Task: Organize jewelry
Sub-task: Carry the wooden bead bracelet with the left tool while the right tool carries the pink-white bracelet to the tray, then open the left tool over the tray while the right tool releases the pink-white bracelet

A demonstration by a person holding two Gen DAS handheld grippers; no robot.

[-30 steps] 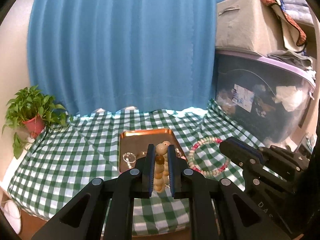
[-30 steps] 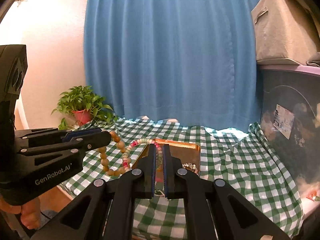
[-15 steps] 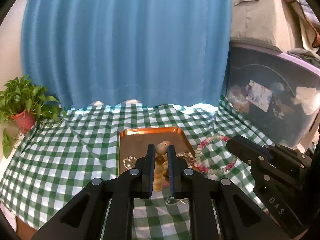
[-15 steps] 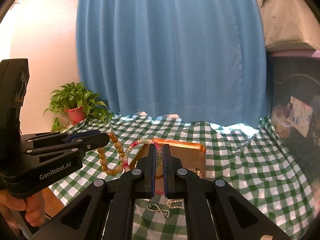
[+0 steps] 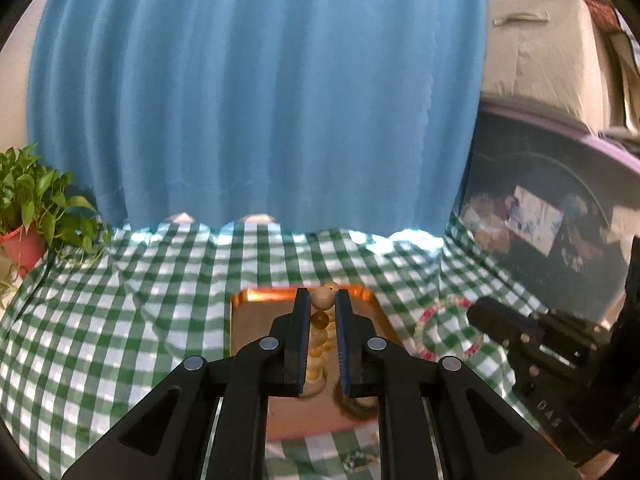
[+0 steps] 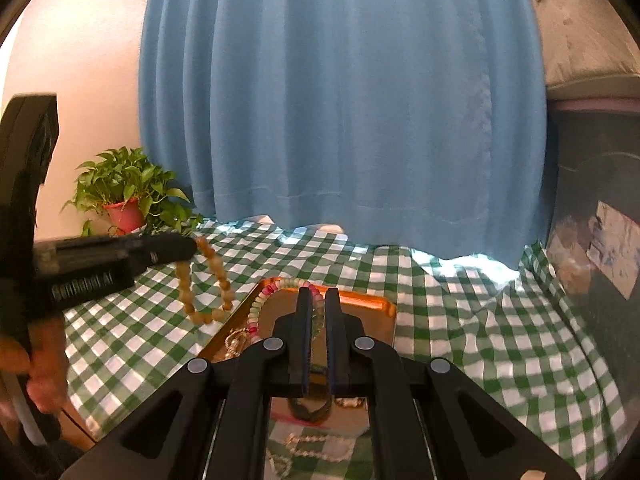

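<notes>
Left gripper [image 5: 323,300]: closed on a wooden bead bracelet [image 5: 322,299]; the largest bead is pinched at the fingertips, and the remaining beads are seen hanging below, between the fingers.
Wooden bead bracelet, right wrist view: a loop is seen dangling from the left gripper tip [image 6: 188,246], held above the cloth just beside the tray's left edge.
Right gripper [image 6: 318,298]: closed on a pink and pale bead bracelet [image 6: 264,300]; the strand is clamped between the fingers and arcs out to the left over the tray.
Copper tray [image 5: 256,320]: set on the green checked tablecloth [image 5: 120,320]; small metallic jewelry [image 6: 236,338] and a dark ring-like item [image 6: 310,410] are seen lying in it, details blurred.
Loose chain [image 6: 316,446]: lying on the cloth in front of the tray.
Surroundings: blue curtain [image 5: 256,100] behind; potted plant [image 6: 128,196] at far left; storage bin [image 5: 552,216] at right.
</notes>
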